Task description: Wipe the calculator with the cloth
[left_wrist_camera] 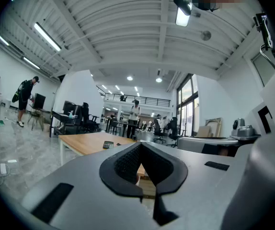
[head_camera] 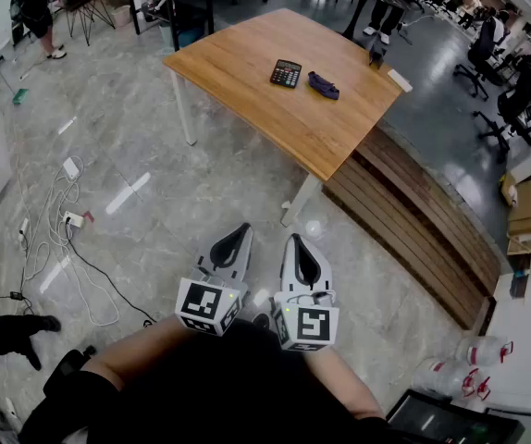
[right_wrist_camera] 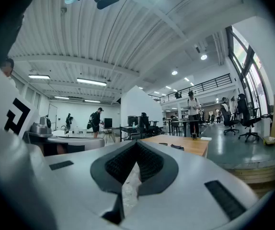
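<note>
The person is standing on the grey stone floor (head_camera: 154, 128), well apart from the wooden tabletop (head_camera: 238, 86), and is holding both grippers low in front of the body, side by side and pointing level toward it. The left gripper (head_camera: 239, 230) is keeping its jaws pressed together with nothing between them; in the left gripper view the dark ribbed pads are meeting along a closed seam. The right gripper (head_camera: 296, 241) is likewise holding its jaws fully together and is carrying nothing, as the right gripper view is showing. The calculator (head_camera: 286, 73) is lying flat on the tabletop, toward the far side, with its keys facing up. The cloth (head_camera: 323, 85), dark blue and bunched up, is lying just beside the calculator on its right, apart from it. Neither gripper is touching either of them. A small white object (head_camera: 399, 80) is sitting at the tabletop's far right corner, and a dark upright object (head_camera: 376, 56) is standing near it. White cables (head_camera: 57, 234) are trailing across the floor on the left, a low slatted wooden platform (head_camera: 423, 229) is running along the right of the tabletop, and clear plastic bottles (head_camera: 474, 363) are lying at the lower right. Another person (head_camera: 36, 7) is standing in the far left corner.
</note>
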A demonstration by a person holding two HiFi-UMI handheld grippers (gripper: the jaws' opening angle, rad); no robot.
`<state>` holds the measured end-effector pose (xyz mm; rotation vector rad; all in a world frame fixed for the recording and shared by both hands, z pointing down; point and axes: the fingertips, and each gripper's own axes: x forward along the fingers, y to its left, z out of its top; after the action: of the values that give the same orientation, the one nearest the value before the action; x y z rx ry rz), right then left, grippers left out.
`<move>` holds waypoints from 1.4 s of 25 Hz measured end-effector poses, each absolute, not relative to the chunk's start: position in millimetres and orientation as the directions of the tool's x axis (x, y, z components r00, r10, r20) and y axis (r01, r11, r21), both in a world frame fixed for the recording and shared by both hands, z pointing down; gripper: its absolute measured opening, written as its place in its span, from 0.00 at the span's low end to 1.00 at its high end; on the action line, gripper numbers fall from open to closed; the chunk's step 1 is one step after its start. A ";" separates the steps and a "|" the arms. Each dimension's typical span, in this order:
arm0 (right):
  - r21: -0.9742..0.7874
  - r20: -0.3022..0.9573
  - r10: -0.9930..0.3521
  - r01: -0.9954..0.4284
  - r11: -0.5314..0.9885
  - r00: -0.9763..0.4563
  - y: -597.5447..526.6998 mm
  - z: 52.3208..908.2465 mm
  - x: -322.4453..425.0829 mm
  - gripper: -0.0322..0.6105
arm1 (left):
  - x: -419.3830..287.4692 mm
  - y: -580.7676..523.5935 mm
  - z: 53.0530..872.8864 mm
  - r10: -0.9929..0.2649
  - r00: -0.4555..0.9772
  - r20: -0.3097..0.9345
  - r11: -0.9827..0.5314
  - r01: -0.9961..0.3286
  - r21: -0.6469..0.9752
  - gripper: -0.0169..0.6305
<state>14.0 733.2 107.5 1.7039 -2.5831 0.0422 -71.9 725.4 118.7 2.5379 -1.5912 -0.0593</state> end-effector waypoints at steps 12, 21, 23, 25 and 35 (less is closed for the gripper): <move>-0.039 0.067 -0.907 -0.909 0.415 -0.417 723.5 115.4 66.3 0.07 | -26.3 717.2 127.6 -0.917 0.390 0.081 -0.377 -0.916 0.136 0.04; -0.145 0.103 -0.857 -0.860 0.489 -0.505 713.2 139.3 88.5 0.07 | -17.3 711.3 143.4 -0.948 0.293 0.127 -0.276 -0.951 0.138 0.04; -0.132 0.114 -0.854 -0.860 0.493 -0.508 701.1 143.1 85.2 0.07 | -21.0 700.4 146.7 -0.950 0.283 0.132 -0.265 -0.954 0.140 0.04; -0.132 0.134 -0.842 -0.852 0.507 -0.522 684.3 150.1 78.4 0.07 | -22.9 684.9 153.0 -0.948 0.285 0.138 -0.267 -0.954 0.137 0.04; -0.109 0.221 -0.810 -0.839 0.533 -0.543 540.4 186.6 13.7 0.08 | -74.1 535.7 199.6 -0.937 0.283 0.204 -0.239 -0.947 0.216 0.04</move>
<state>13.7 540.4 186.6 1.4200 -2.6230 0.3049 -74.1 535.7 199.6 2.2615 -1.7195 0.0464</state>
